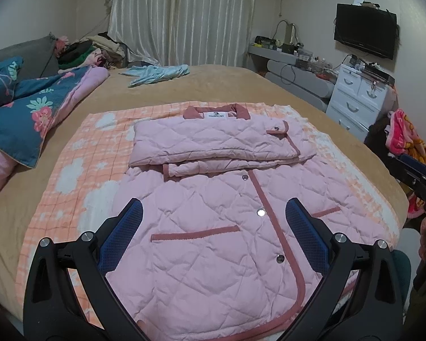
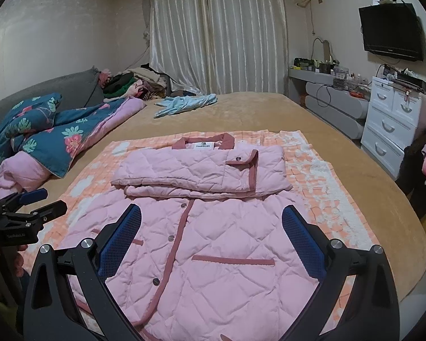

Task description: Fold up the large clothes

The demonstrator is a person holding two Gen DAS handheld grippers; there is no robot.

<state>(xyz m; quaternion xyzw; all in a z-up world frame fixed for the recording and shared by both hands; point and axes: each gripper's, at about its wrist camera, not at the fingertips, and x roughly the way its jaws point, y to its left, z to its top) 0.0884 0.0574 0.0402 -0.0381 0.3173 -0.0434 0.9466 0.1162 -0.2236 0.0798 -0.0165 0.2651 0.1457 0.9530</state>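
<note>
Pink jacket (image 1: pixel 218 227) on bed (image 1: pixel 218 85), sleeves folded across.
Left gripper (image 1: pixel 214 227) and right gripper (image 2: pixel 211 233) both wide, holding nothing, above its hem.

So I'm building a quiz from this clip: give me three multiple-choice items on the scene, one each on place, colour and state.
1. Where does the pink quilted jacket lie?
A on the orange checked blanket
B on the white drawer chest
C on the floor

2. What colour is the crumpled garment at the bed's far end?
A red
B light blue
C black

3. How do both grippers stand?
A shut on the jacket
B shut on nothing
C open

A: blanket shows around the jacket.
B: pale blue cloth.
C: left gripper and right gripper fingers spread, holding nothing.
</note>
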